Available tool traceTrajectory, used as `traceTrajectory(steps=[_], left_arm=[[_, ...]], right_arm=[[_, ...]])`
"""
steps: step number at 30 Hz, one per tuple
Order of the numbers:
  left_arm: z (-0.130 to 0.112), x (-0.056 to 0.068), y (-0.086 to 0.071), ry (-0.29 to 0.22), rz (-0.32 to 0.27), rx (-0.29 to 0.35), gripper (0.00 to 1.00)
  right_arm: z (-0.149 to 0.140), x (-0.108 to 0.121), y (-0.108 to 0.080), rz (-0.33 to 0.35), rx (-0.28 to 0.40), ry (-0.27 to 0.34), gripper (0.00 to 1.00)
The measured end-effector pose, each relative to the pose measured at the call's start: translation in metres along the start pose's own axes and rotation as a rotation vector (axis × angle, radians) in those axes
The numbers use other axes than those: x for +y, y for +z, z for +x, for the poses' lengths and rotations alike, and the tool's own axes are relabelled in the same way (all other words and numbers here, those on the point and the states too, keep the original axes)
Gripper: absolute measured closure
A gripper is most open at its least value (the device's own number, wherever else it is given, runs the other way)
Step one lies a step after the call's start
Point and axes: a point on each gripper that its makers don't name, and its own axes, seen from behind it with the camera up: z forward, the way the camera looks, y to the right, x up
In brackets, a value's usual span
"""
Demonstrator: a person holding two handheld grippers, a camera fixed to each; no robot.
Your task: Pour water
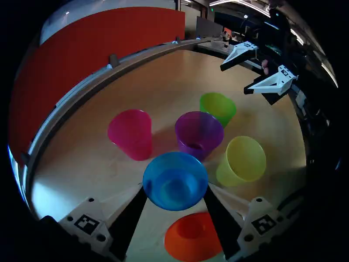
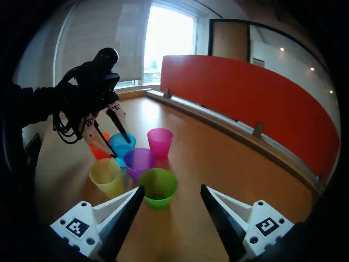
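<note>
orange cup: partly behind left hand-held gripper and blue cup | blue cup fill: unclear

The blue cup and the purple cup beside it are translucent glossy plastic; the worktop is smooth pale wood.
</note>
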Motion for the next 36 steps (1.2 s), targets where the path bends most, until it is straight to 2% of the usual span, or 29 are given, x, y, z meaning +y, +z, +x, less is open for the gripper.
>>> traceTrajectory(steps=[18, 30, 36], left_arm=[[0.017, -0.009, -0.021, 0.003, 0.041, 0.072, 0.16], [0.031, -0.005, -0.037, 0.021, 0.065, 0.155, 0.16], [0.039, -0.006, -0.048, 0.003, 0.081, 0.218, 0.15]], right_arm=[[-0.004, -0.006, 0.006, 0.018, -0.018, -0.001, 0.0], [-0.012, -0.009, 0.01, 0.032, -0.04, -0.006, 0.0], [-0.015, -0.01, 0.011, 0.039, -0.048, -0.003, 0.0]])
